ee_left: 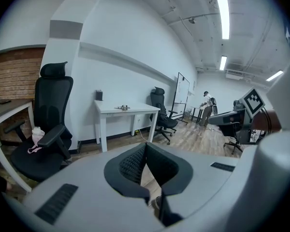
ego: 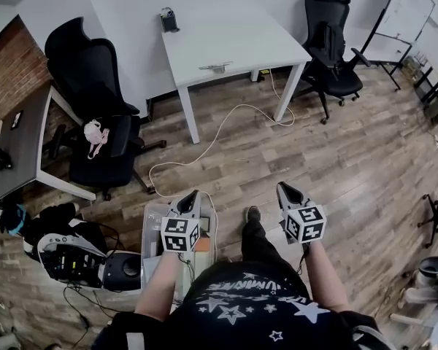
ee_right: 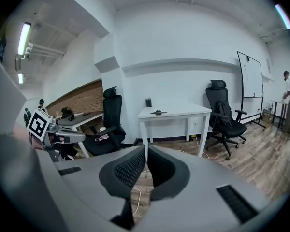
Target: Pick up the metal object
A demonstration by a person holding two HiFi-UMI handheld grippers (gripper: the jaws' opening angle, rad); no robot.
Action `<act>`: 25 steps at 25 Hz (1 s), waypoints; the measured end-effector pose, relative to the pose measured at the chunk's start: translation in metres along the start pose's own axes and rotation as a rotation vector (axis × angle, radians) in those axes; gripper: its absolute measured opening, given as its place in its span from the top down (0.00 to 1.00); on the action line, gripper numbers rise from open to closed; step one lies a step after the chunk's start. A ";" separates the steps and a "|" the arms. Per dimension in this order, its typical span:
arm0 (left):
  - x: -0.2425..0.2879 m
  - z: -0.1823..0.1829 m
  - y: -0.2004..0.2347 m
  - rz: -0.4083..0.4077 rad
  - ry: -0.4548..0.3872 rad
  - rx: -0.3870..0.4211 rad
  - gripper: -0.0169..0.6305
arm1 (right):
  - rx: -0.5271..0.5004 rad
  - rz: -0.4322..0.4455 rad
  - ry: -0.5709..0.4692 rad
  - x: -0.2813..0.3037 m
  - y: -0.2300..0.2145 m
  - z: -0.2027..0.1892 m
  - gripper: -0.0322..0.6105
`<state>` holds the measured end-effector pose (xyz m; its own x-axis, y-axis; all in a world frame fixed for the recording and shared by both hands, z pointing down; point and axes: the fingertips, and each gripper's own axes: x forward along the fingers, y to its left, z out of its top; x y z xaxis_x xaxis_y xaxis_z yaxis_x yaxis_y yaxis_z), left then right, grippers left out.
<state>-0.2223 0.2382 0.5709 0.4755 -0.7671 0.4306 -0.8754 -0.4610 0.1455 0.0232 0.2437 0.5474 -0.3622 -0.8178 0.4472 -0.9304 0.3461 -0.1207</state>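
The left gripper (ego: 192, 194) and right gripper (ego: 282, 187) are being held clenched on nothing, well apart from the metal object (ego: 216, 67) on the white table (ego: 263, 42).

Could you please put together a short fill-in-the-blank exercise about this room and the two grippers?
1. The metal object lies on the ___ table.
2. The jaws of the left gripper and of the right gripper are ___, with nothing between them.
3. The office chair next to the brick wall is ___ in colour.

Missing words: white; shut; black.
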 end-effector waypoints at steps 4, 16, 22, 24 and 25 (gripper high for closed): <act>0.038 0.018 0.015 0.033 0.000 0.000 0.94 | 0.016 0.019 -0.012 0.047 -0.038 0.022 0.87; 0.183 0.112 0.014 0.128 -0.013 -0.005 0.94 | 0.026 0.118 -0.002 0.163 -0.165 0.106 0.87; 0.240 0.140 0.011 0.161 -0.021 -0.005 0.94 | 0.018 0.151 -0.003 0.200 -0.214 0.131 0.87; 0.253 0.148 0.011 0.170 -0.028 -0.006 0.94 | 0.024 0.158 -0.005 0.209 -0.226 0.136 0.87; 0.259 0.153 0.010 0.171 -0.032 -0.002 0.94 | 0.027 0.159 -0.005 0.212 -0.232 0.137 0.87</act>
<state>-0.0948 -0.0333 0.5476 0.3225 -0.8480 0.4205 -0.9438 -0.3222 0.0741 0.1539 -0.0732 0.5487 -0.5052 -0.7561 0.4160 -0.8625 0.4590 -0.2133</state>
